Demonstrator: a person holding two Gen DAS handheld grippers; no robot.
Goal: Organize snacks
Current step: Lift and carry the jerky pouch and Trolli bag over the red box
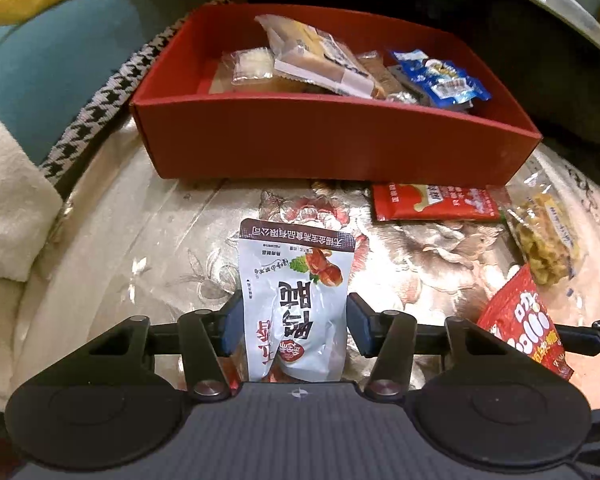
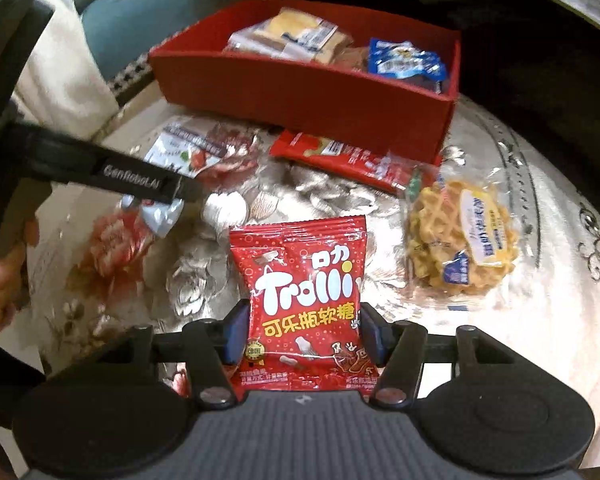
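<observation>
while half full, red box point(image 1: 332, 148) (wrapped snacks point(image 1: 320, 60))

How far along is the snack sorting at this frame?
Done: several packets already lie in the red box. In hand: the left gripper pinches the white packet, the right gripper the red Trolli bag. Left: the red flat packet and waffle packet still on the table.

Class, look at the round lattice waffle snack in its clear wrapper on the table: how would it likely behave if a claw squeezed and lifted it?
The waffle snack looks brittle: its open lattice would probably crack under a hard squeeze. The glossy clear wrapper may slip between pads. It seems light for its size, being mostly holes, and lying flat on the table it should not roll.
</observation>
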